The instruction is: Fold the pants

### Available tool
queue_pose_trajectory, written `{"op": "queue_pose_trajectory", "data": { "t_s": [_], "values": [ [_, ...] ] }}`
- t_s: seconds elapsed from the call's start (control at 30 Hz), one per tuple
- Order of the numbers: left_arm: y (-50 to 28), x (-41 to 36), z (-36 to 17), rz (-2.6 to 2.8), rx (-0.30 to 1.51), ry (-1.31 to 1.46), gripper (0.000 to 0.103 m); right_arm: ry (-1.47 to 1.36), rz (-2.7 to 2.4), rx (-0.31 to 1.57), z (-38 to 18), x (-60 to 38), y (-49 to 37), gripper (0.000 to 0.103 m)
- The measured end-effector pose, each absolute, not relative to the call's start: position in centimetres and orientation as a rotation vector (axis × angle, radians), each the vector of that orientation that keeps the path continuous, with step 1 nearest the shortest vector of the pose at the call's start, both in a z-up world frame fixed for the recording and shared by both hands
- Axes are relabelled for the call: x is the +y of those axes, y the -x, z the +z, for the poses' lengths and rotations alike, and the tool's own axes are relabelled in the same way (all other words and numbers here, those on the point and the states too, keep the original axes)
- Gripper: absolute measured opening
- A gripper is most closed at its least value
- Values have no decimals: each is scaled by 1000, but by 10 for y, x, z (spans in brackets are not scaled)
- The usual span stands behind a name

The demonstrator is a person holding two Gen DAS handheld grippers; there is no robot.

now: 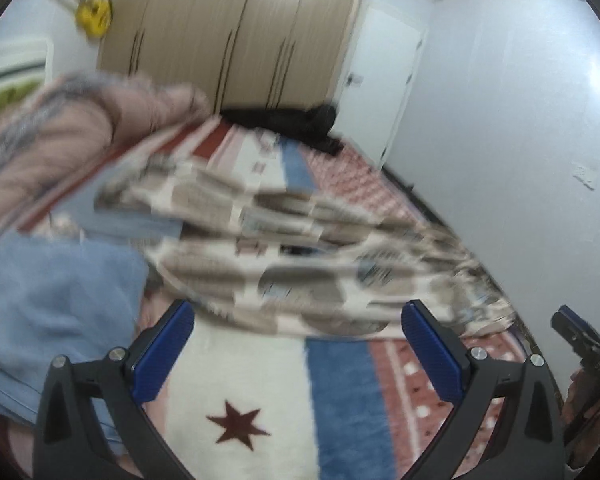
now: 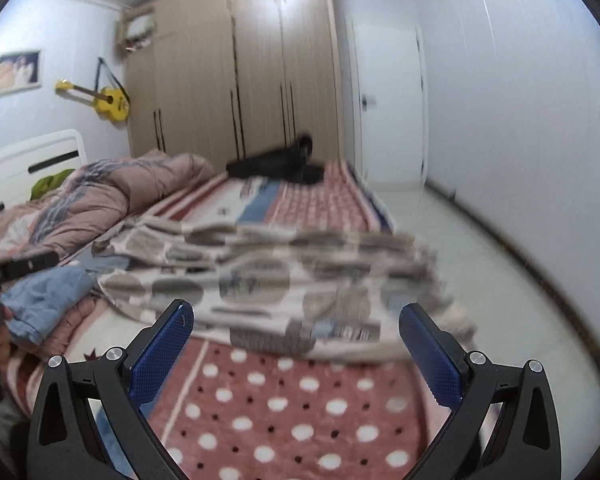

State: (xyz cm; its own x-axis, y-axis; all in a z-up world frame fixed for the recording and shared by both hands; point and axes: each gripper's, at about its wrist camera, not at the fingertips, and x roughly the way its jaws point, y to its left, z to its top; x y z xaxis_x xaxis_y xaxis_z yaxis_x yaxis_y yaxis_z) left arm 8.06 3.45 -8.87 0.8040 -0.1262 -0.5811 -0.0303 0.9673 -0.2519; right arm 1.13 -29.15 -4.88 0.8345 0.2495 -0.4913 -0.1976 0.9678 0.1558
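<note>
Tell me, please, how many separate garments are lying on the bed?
3: patterned pants spread across the near bed, a blue garment bunched to their left, and a black garment at the far end. Others may be hidden under the quilt.

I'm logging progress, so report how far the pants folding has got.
Done: the patterned pants are laid across the bed, but rumpled, with no neat fold visible. In hand: nothing; the left gripper and right gripper are both open, short of the cloth. Left: grasping, smoothing and all folds.
</note>
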Motion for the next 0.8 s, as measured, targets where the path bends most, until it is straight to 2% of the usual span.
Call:
{"op": "queue_pose_trajectory", "data": {
  "t_s": [0.1, 0.17, 0.23, 0.3, 0.47, 0.53, 0.63, 0.7, 0.8],
  "values": [
    [-102, 40, -122, -38, 719, 299, 102, -194, 241, 637, -88, -310, -42, 101],
    [-114, 43, -142, -57, 760, 347, 102, -238, 233, 691, -111, -320, -59, 95],
    [-126, 43, -160, -69, 807, 386, 102, -301, 231, 752, -137, -334, -73, 77],
    [-134, 44, -171, -77, 834, 411, 102, -386, 253, 802, -158, -344, -82, 72],
    [-158, 45, -189, -102, 867, 479, 102, -461, 252, 824, -180, -347, -97, 73],
    [-171, 49, -195, -94, 876, 510, 102, -503, 247, 813, -181, -349, -106, 79],
    [-188, 55, -202, -62, 870, 514, 102, -575, 243, 801, -182, -350, -119, 82],
    [-194, 58, -201, -28, 862, 490, 97, -597, 227, 796, -180, -352, -123, 82],
    [-206, 68, -200, 42, 856, 460, 80, -611, 201, 783, -179, -353, -124, 79]
  ]
}}
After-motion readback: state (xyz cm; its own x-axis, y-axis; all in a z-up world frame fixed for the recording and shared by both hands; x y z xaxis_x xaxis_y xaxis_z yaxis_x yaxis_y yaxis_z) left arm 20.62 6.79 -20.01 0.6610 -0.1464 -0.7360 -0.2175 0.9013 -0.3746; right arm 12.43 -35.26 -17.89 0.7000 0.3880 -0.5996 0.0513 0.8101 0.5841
